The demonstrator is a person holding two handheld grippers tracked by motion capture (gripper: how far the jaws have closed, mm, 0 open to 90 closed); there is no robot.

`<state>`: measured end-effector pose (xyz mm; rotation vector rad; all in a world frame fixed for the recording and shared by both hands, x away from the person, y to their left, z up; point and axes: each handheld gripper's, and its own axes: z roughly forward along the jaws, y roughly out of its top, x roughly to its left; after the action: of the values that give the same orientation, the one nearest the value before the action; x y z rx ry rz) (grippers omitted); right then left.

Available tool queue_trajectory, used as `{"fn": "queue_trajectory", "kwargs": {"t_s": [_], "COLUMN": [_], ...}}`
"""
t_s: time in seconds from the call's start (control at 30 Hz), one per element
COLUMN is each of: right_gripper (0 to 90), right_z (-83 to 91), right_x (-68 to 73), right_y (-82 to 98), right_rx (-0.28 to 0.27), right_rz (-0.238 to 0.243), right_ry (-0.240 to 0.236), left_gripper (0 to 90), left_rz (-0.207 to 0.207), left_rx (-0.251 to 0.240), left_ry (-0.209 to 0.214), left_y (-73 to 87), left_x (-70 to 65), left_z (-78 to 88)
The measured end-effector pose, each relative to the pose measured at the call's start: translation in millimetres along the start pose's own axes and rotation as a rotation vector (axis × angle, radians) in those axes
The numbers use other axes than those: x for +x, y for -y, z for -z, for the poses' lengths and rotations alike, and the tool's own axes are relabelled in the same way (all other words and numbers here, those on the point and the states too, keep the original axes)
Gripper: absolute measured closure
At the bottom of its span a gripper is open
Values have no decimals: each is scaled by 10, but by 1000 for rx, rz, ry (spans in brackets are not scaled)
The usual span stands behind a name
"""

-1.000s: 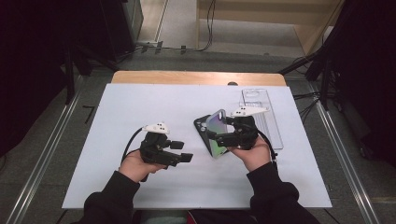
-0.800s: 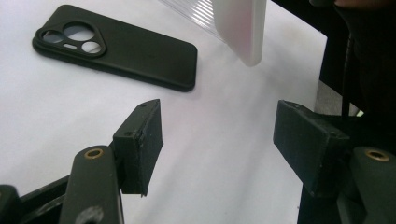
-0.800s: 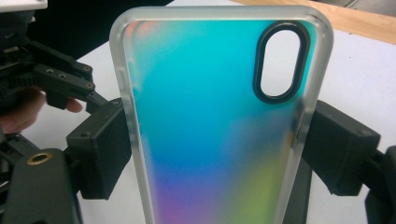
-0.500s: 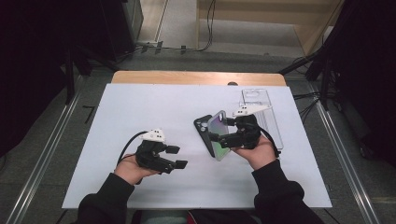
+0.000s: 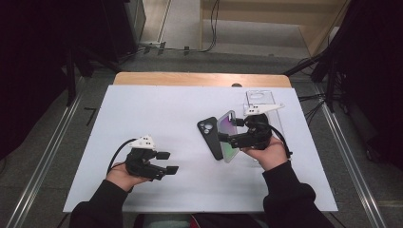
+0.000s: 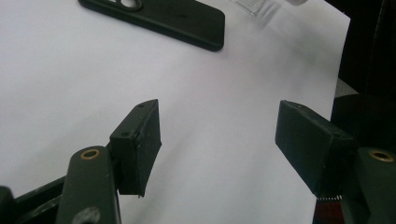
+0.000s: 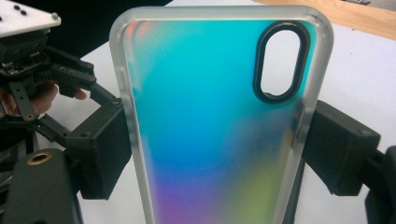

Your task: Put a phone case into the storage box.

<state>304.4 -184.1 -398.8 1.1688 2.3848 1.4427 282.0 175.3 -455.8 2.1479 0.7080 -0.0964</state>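
Iridescent phone case [image 7: 210, 126], glossy with frosted rim and oval camera cutout, sits right of centre, pinched by right gripper [image 5: 227, 138]; matte black case [image 5: 210, 137] alongside. Left gripper [image 5: 170, 163] spread, lower left.

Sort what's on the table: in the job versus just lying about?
In the job:
- iridescent translucent phone case, clamped in the right hand-held gripper
- open left hand-held gripper

Lying about:
- black phone case
- clear plastic phone case at the white table's far edge
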Motion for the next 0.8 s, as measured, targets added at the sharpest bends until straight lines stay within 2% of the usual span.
{"fn": "queue_trajectory", "kwargs": {"t_s": [0.13, 0.37, 0.63, 0.8], "right_gripper": [146, 146, 146, 146], "right_z": [85, 204, 392, 439], "right_x": [-23, -78, -170, -230], "right_y": [-45, -96, -184, -210], "right_rx": [1, -25, -78, -102], "right_rz": [4, -18, -50, -67], "right_ry": [5, 17, 75, 95], "left_gripper": [316, 316, 316, 316], "left_rz": [17, 40, 70, 82], "left_rx": [21, 5, -8, -10], "left_ry": [-19, -36, -54, -60], "left_y": [59, 133, 180, 210], "left_x": [5, -6, 11, 8], "left_z": [32, 123, 178, 205]}}
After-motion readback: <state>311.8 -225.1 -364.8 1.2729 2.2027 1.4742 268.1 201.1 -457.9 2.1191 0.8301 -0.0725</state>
